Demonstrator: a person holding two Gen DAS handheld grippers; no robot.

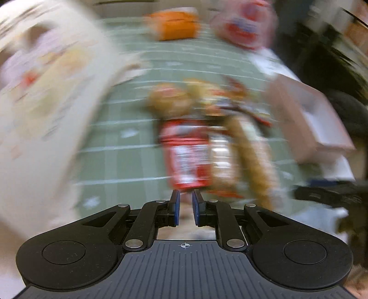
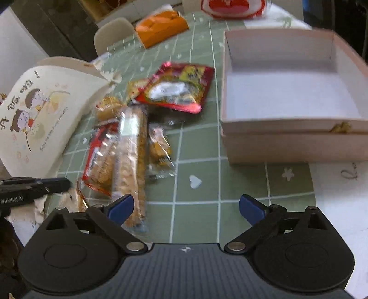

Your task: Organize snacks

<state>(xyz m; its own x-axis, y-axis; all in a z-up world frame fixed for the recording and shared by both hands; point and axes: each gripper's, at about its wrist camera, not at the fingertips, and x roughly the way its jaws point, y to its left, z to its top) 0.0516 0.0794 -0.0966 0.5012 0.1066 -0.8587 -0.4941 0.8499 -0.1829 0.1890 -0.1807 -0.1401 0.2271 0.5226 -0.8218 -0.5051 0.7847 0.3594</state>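
Left gripper (image 1: 185, 207): blue pads nearly together, a narrow gap between them, nothing visibly pinched. The left wrist view is heavily motion-blurred. Just ahead of the fingertips lies a red-and-white wrapper (image 1: 187, 156); whether the tips touch it cannot be told. To its right, a long tan packet (image 1: 247, 151). Beyond these, a jumble of more snack packets, too smeared to separate. A pale bag with cartoon print (image 1: 46, 103) fills the left side. A pinkish box (image 1: 308, 124) sits to the right.

Right gripper (image 2: 186, 207): fingers spread wide, nothing between them, hovering above the green checked tablecloth (image 2: 197, 147). The left pad (image 2: 120, 205) overlaps the near end of a long biscuit packet (image 2: 131, 161) in this view; contact cannot be confirmed. Left of that packet, touching it, a red-edged biscuit packet (image 2: 100, 158). Right of it, a small clear packet with yellow contents (image 2: 159, 151). Farther ahead, a round golden snack (image 2: 108, 107) and a shiny red pouch (image 2: 177, 89) lying partly over a yellow packet (image 2: 135, 88).

Ahead and right of the fingers: an open pink box (image 2: 292, 142), white inside, nothing visible in it, a small gold ornament on its front wall. Ahead and left: the cartoon bag (image 2: 39, 115), tipped on its side. Far end of the table: an orange carton (image 2: 161, 27) and a red-and-white bag (image 2: 232, 8). The other gripper's black tip (image 2: 34, 186) shows at far left.
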